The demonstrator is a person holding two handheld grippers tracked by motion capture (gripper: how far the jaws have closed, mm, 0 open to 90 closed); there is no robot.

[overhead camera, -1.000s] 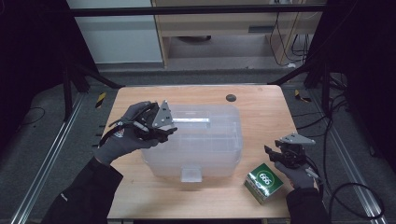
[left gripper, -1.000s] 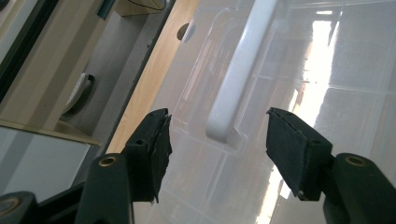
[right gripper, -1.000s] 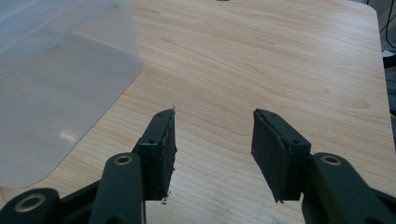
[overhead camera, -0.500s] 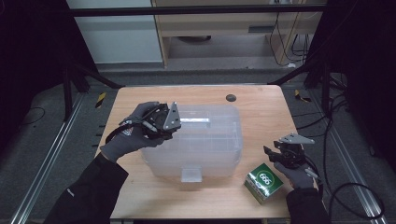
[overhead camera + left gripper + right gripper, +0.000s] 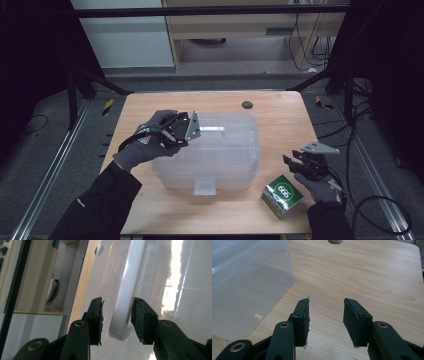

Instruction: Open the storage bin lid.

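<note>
Both pads (image 5: 96,315) straddle lid handle (image 5: 124,302), closing, untouched.

Bare table (image 5: 280,115) beyond translucent box (image 5: 220,150)

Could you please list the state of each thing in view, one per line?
Bin: lid on, upright on the table.
Handle: between the left tool's closing jaws, not yet pinched.
Right tool: open, empty, jaws just closing a little.
Green box: closed, beside the bin.
</note>
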